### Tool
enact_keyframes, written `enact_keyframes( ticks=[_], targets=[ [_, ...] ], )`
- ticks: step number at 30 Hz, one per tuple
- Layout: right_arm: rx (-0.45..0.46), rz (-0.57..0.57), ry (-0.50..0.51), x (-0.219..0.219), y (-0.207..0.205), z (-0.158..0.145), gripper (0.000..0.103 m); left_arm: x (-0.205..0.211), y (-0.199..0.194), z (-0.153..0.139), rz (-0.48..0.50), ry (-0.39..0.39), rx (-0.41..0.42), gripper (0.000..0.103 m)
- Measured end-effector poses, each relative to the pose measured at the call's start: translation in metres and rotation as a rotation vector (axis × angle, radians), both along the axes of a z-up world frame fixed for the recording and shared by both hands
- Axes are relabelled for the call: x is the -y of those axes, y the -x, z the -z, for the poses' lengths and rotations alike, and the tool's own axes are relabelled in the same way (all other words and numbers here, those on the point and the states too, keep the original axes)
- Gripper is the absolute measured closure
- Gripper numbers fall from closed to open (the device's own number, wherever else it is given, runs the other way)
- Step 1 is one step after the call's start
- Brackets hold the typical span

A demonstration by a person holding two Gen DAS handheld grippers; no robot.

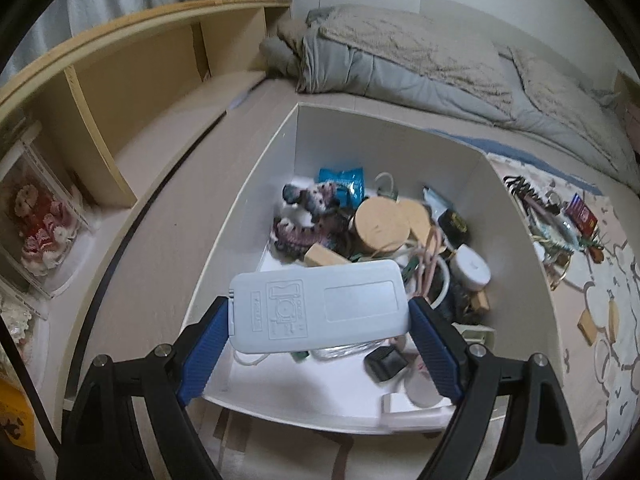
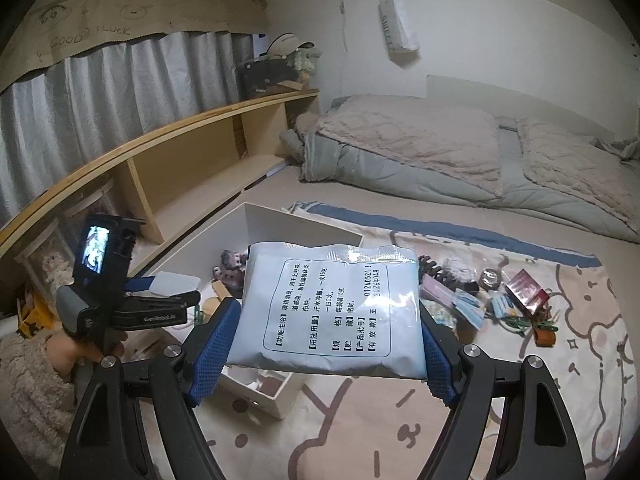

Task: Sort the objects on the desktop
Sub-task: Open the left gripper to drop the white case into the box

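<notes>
My left gripper [image 1: 320, 310] is shut on a flat light-grey plastic case [image 1: 320, 306], held by its two ends over the white box [image 1: 516, 236]. The box holds several items: cork-lidded jars [image 1: 382, 222], a knitted toy [image 1: 308, 216], a teal packet [image 1: 344, 184], a white round tin [image 1: 472, 268]. My right gripper [image 2: 326, 320] is shut on a pale blue medicine sachet [image 2: 328, 312] with printed text, held flat above the mat. In the right wrist view the left gripper [image 2: 160, 300] with its case [image 2: 174, 284] hangs over the box [image 2: 304, 228].
Loose small items [image 2: 500, 292] lie scattered on the patterned mat [image 2: 400, 420] right of the box: a hair claw, a red packet, clips. A folded duvet [image 2: 440, 152] lies beyond. A wooden shelf [image 2: 180, 160] runs along the left. A hand [image 2: 76, 348] holds the left gripper.
</notes>
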State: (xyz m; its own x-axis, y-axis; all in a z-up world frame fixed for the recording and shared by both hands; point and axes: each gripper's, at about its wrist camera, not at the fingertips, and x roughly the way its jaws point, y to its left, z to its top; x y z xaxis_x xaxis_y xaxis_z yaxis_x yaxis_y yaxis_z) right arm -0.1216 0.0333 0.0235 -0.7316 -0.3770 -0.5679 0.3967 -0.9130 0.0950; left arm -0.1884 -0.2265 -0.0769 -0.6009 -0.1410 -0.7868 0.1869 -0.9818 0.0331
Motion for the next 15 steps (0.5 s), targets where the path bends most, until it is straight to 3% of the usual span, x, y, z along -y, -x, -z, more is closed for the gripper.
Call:
enact_keyframes(
  ticks=[5, 15],
  targets=[
    [0.030, -0.023, 0.000, 0.013, 0.007, 0.005, 0.021, 0.008, 0.001, 0.009, 0.001, -0.011, 0.037, 0.015],
    [0.084, -0.072, -0.011, 0.042, 0.021, 0.017, 0.021, -0.008, -0.001, 0.021, 0.081, 0.163, 0.091, 0.015]
  ],
)
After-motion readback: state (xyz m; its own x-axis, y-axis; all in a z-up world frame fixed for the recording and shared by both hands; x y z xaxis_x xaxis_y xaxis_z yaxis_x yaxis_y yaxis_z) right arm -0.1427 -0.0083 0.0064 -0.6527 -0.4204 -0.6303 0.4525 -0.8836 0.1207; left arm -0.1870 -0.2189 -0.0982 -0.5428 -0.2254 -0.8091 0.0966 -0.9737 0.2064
